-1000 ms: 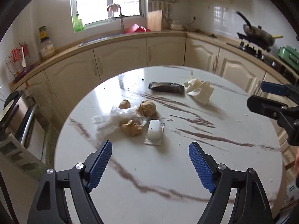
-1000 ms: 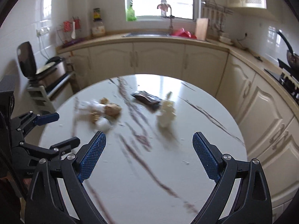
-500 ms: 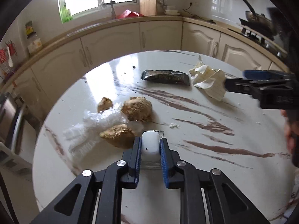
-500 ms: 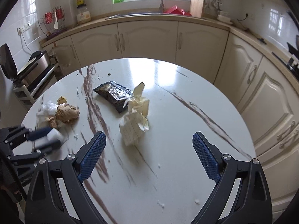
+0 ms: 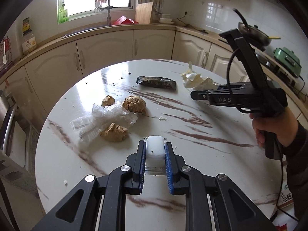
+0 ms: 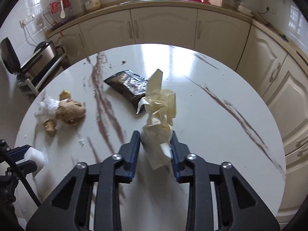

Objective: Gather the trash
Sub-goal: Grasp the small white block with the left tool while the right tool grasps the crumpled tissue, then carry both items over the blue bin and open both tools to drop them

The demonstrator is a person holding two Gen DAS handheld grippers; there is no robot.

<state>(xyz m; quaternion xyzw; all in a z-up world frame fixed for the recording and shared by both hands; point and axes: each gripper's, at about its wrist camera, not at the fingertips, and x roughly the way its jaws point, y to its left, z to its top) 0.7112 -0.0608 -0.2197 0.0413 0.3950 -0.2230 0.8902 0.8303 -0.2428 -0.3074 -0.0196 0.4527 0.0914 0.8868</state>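
Note:
My left gripper (image 5: 155, 143) is shut on a small white plastic cup (image 5: 155, 152) that rests on a clear film on the round marble table (image 5: 202, 157). The jaws of my right gripper (image 6: 155, 133) are closing on a crumpled cream paper (image 6: 159, 104), its lower end between the pads. A black snack wrapper (image 6: 128, 85) lies just behind the paper. Left of it are several ginger lumps (image 5: 134, 104) and a crumpled clear plastic cap (image 5: 104, 118). A hand (image 5: 273, 129) holds the right gripper's handle.
Crumbs and brown streaks mark the tabletop. Cream cabinets (image 5: 154, 44) curve round behind the table, with a sink and window above. A stove with a pan (image 5: 256, 33) is at right, an appliance rack (image 6: 38, 61) at left.
The left gripper moved forward and shut on the white cup. The right gripper came down over the crumpled paper and its jaws went from wide open to tight against it.

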